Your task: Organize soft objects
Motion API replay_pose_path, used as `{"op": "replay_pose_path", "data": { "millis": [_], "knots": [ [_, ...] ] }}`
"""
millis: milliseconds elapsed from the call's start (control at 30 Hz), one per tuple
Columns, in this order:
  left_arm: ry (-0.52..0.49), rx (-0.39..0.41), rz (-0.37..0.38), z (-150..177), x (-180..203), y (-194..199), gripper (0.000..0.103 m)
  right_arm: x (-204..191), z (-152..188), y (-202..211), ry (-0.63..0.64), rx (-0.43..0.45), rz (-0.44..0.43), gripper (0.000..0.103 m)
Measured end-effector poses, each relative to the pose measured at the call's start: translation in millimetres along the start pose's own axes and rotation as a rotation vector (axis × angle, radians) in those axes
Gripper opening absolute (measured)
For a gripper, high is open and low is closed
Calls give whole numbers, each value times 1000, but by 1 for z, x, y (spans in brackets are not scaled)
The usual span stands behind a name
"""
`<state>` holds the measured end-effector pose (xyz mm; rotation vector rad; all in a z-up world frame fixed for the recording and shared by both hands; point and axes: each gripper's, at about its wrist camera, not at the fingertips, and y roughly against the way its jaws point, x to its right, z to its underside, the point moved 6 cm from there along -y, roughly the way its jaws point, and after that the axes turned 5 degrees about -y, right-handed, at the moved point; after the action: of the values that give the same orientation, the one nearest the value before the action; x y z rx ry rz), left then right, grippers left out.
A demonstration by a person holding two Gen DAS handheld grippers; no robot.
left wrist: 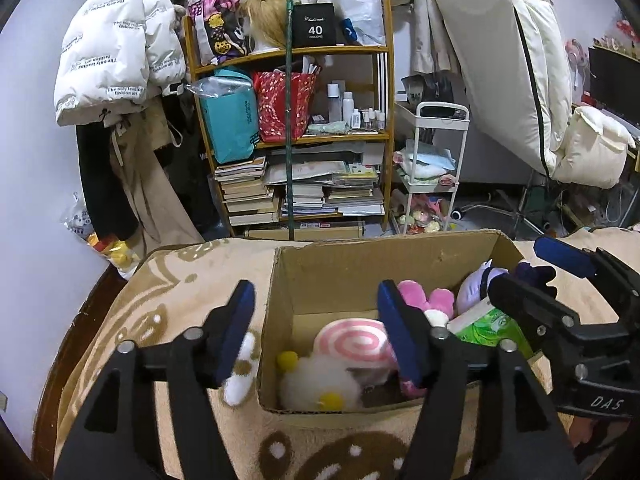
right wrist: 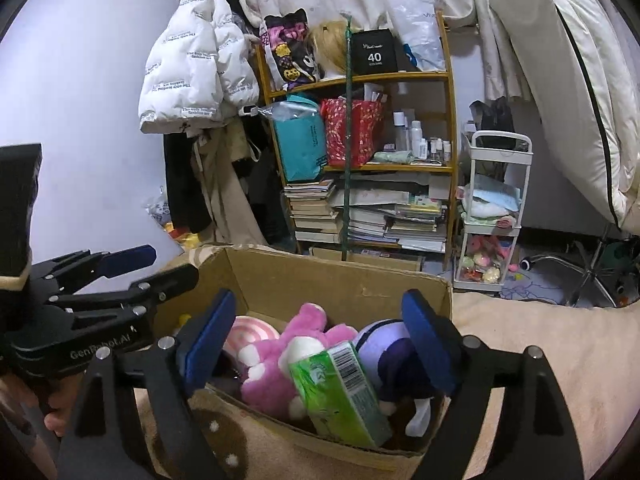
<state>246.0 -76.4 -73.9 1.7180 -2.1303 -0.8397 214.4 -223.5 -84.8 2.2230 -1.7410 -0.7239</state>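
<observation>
An open cardboard box (left wrist: 320, 276) stands on a beige patterned blanket (left wrist: 160, 300). In it lie a pink-and-white spiral cushion (left wrist: 352, 344), a white fluffy toy (left wrist: 316, 380), a pink plush (right wrist: 276, 376), a purple plush (right wrist: 384, 344) and a green tissue pack (right wrist: 340, 392). My left gripper (left wrist: 316, 332) is open and empty, straddling the box's left wall. My right gripper (right wrist: 320, 336) is open and empty above the box's contents; it also shows in the left wrist view (left wrist: 532, 268). A white plush piece (left wrist: 240, 376) lies outside the box by my left fingertip.
A wooden shelf (left wrist: 292, 128) with books, bags and bottles stands behind the box. A white trolley (left wrist: 432, 168) with soft items is to its right. White jackets hang at left (left wrist: 116, 52) and right (left wrist: 520, 80). A chair base (right wrist: 576, 272) stands on the floor.
</observation>
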Motion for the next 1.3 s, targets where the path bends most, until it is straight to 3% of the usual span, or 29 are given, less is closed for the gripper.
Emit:
{"op": "replay_pose_path", "data": {
  "millis": [100, 167, 267, 433, 1100, 1300],
  "knots": [
    [10, -14, 9, 0, -2, 4, 71, 0, -1, 2, -4, 4, 7, 90],
    [-3, 4, -9, -3, -3, 11, 83, 1, -1, 4, -6, 2, 10, 90],
    [-18, 36, -41, -6, -3, 24, 92, 3, -3, 9, -15, 10, 19, 91],
    [-24, 52, -67, -5, -5, 42, 96, 10, -8, 21, -58, 41, 36, 103],
    [-6, 106, -131, 19, -13, 122, 100, -4, -18, 94, 21, 105, 69, 103],
    [-20, 168, -186, 29, -12, 158, 100, -9, -15, 121, 5, 121, 78, 103]
  ]
}}
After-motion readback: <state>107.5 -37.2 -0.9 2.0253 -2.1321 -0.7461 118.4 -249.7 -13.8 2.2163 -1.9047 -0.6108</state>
